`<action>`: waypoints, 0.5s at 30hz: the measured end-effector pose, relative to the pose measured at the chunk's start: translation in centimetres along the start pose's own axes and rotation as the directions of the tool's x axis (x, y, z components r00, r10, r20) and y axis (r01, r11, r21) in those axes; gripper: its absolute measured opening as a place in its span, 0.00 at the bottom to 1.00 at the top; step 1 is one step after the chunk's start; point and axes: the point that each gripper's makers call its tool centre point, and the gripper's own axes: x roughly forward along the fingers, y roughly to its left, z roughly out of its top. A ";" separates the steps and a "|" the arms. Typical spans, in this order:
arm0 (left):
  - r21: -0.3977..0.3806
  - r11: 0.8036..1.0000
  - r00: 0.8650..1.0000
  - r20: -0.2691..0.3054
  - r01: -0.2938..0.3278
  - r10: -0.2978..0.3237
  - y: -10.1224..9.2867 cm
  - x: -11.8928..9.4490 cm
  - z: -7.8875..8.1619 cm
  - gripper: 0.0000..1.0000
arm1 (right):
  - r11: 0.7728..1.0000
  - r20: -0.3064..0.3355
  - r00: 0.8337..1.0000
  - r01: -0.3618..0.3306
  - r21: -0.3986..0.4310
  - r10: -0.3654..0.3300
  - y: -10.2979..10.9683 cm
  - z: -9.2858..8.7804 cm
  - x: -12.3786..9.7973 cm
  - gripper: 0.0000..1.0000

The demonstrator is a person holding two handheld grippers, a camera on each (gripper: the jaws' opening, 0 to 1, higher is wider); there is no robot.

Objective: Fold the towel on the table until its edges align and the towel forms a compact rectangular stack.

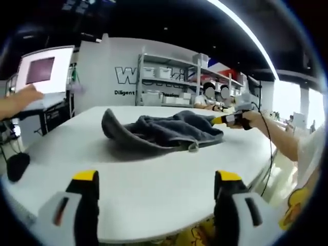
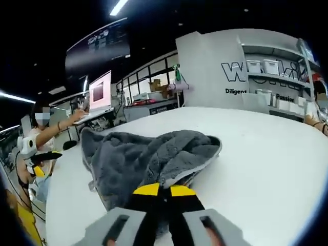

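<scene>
Towel (image 1: 163, 130) folding is under way on a white table (image 1: 154, 195), where the grey cloth lies crumpled in a loose heap near the far middle, its edges nowhere aligned. The right gripper (image 2: 164, 190) has its yellow-tipped jaws pressed together on a near edge of the towel (image 2: 148, 156), apparently pinching the hem so the cloth can be lifted or drawn flat; the pinch itself is partly hidden by the jaws. The left gripper (image 1: 156, 179) hangs back over the bare near side of the table, jaws wide apart and holding nothing, likely waiting to take another corner. From the left gripper view, the right gripper (image 1: 225, 119) appears in the person's hand (image 1: 251, 119), its tip at the towel's right end, a grasp point that view shows from the side. The right gripper view instead offers the towel's plush folds close up, with a pink-lit screen (image 2: 100, 91) beyond the table's far left.
</scene>
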 end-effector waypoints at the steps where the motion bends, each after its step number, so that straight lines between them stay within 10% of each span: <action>1: 0.000 1.000 1.000 0.000 0.000 0.000 0.0 0.0 0.0 0.98 | 1.000 0.001 1.000 0.001 0.001 -0.001 0.0 0.3 0.0 0.04; 7: -0.001 1.000 1.000 -0.001 0.007 -0.007 0.1 0.5 0.0 0.98 | 0.999 0.014 0.999 0.033 -0.031 -0.033 -0.5 2.4 -1.0 0.03; 15: -0.005 1.000 1.000 0.001 0.005 -0.005 0.3 1.0 0.2 0.98 | 0.980 0.117 0.986 0.135 -0.147 -0.118 -2.2 10.7 -4.3 0.02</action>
